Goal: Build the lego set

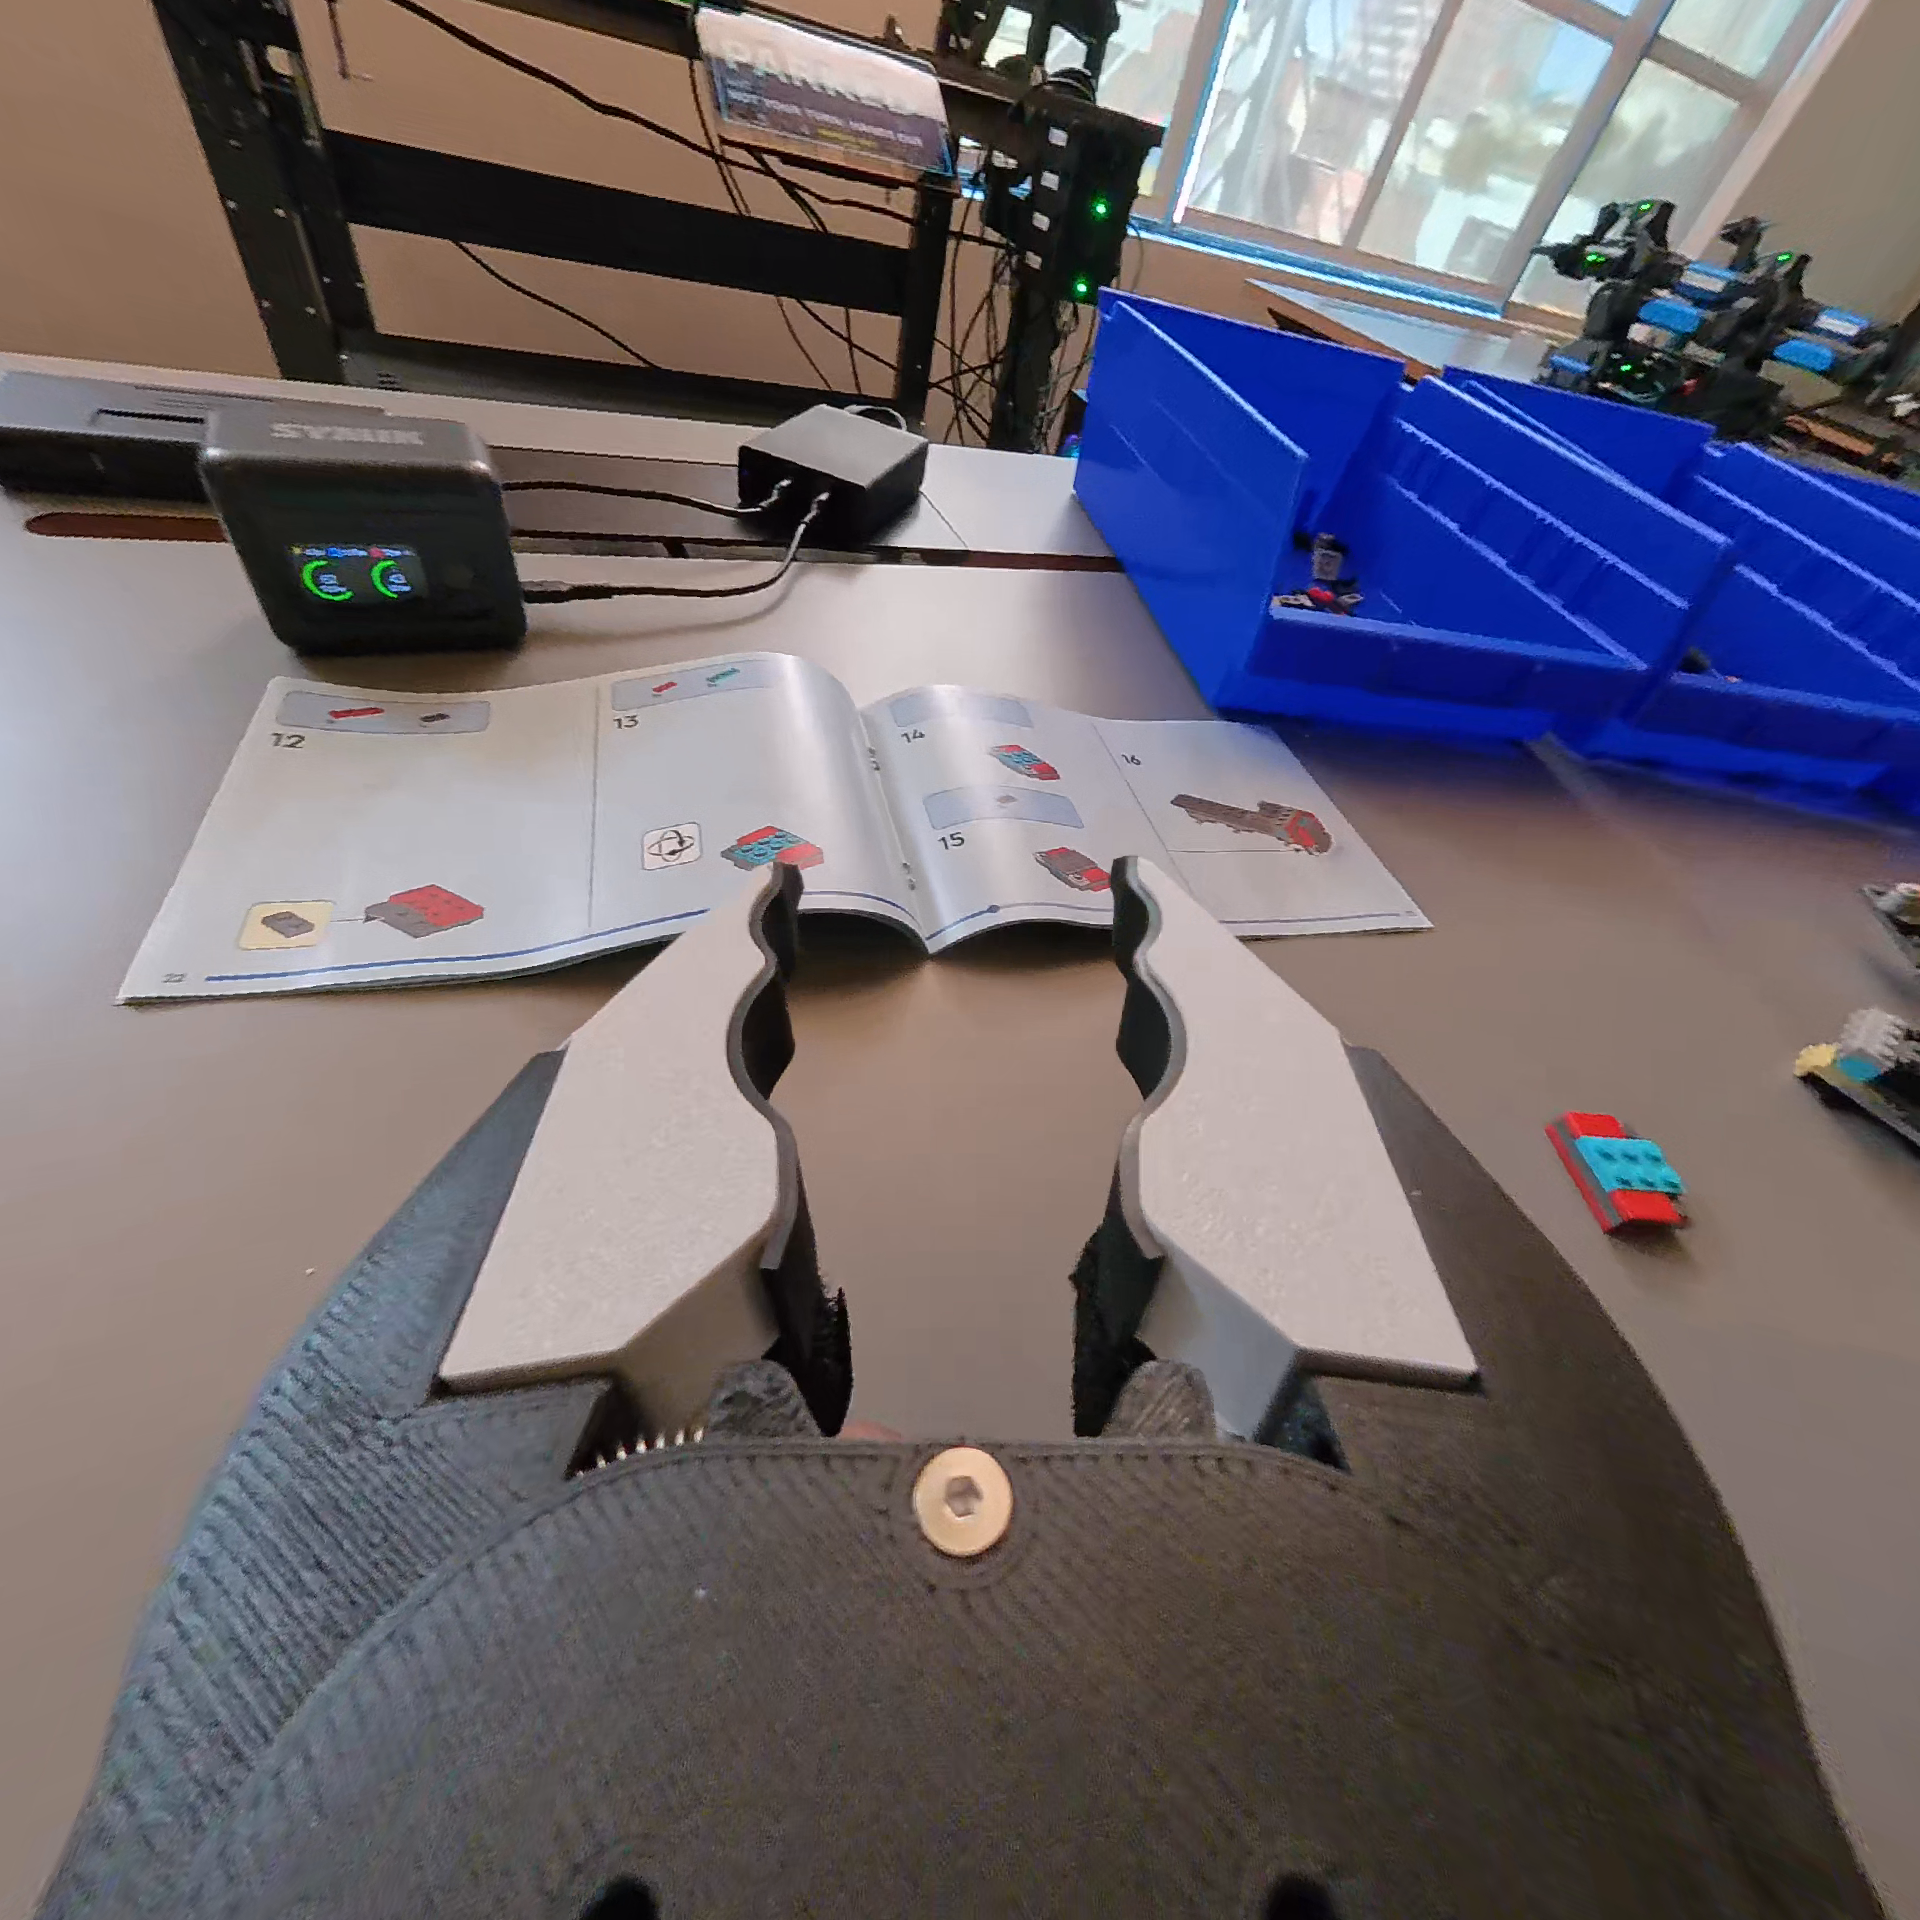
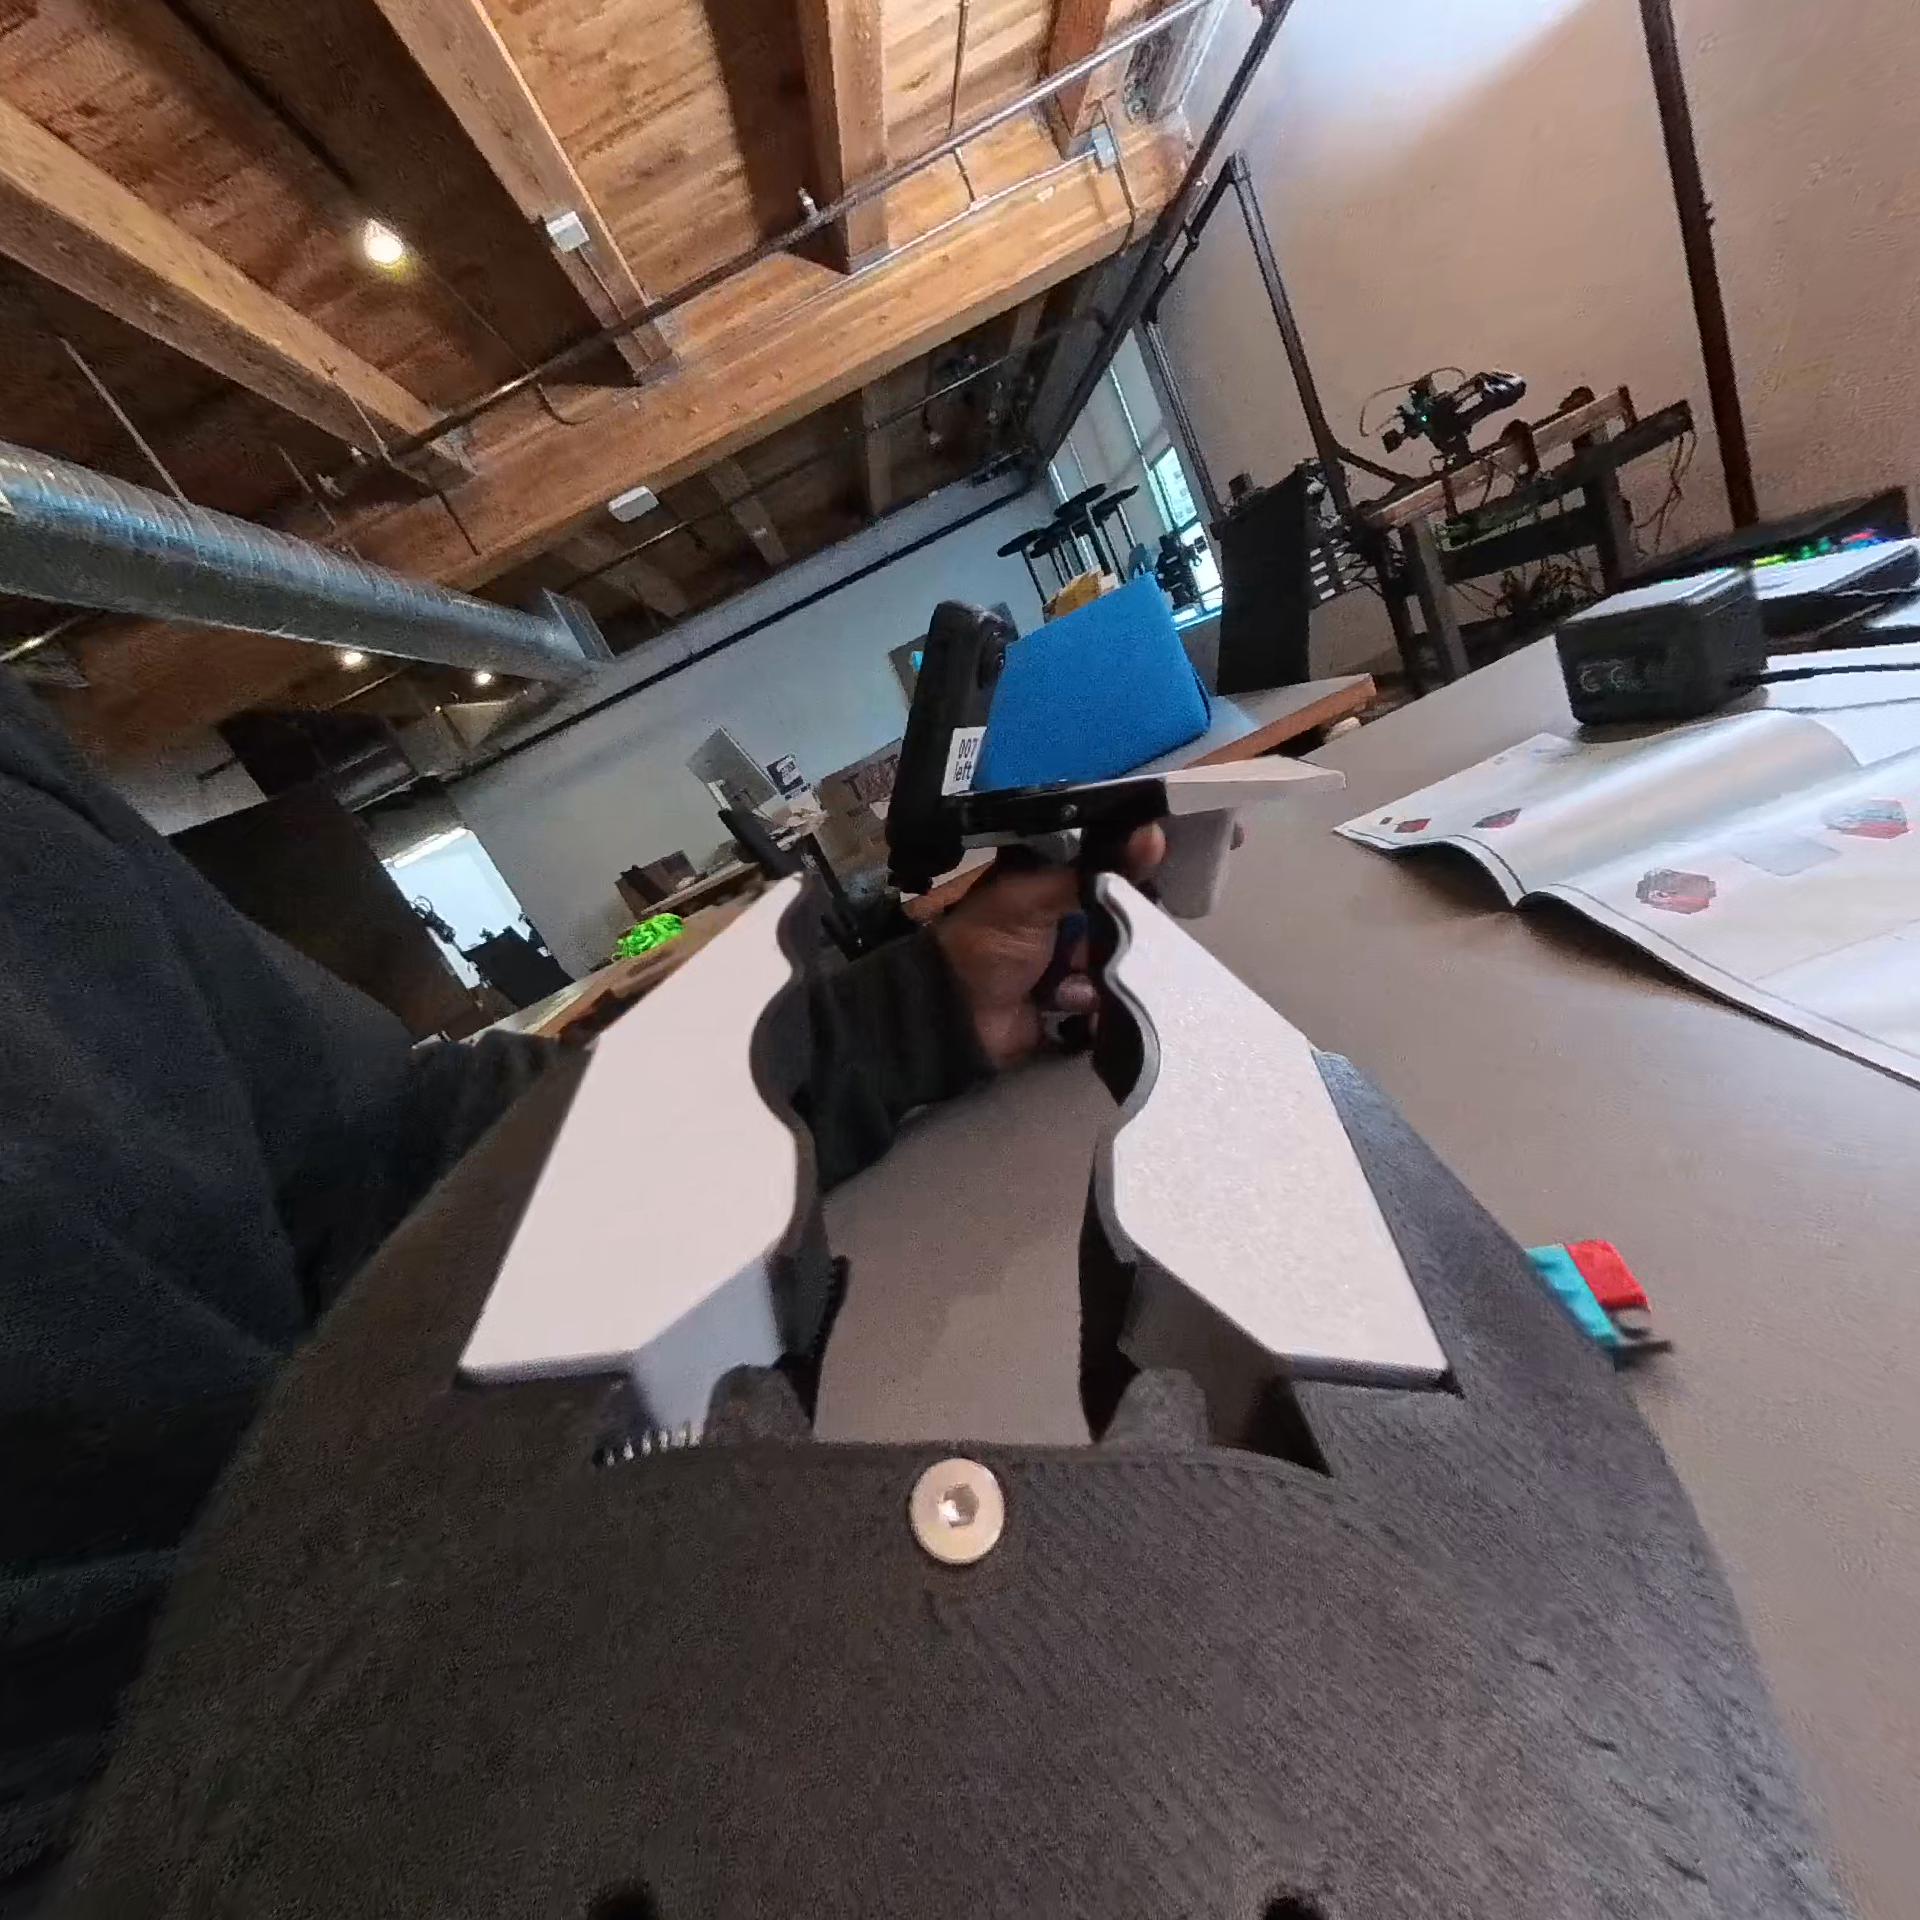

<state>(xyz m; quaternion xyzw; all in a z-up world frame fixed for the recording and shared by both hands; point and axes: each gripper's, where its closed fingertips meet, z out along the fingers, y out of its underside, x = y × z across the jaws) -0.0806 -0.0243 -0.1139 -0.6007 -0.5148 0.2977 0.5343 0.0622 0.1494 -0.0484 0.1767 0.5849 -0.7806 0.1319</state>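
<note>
A small red, teal and grey lego assembly (image 1: 1616, 1184) lies on the grey table (image 1: 935, 1060) to the right of my left gripper (image 1: 956, 883). My left gripper is open and empty, its tips over the near edge of the open instruction booklet (image 1: 623, 810). My right gripper (image 2: 951, 899) is open and empty, tilted and facing the left gripper's body (image 2: 1081, 769) and the hand that holds it. The lego assembly also shows in the right wrist view (image 2: 1595, 1294), just right of the right finger. The booklet (image 2: 1704, 873) lies farther right.
Blue parts bins (image 1: 1455, 561) with a few small pieces stand at the back right. Other part-built lego pieces (image 1: 1870, 1070) lie at the right edge. A black power unit (image 1: 364, 530), a small black box (image 1: 831, 468) and cables sit behind the booklet.
</note>
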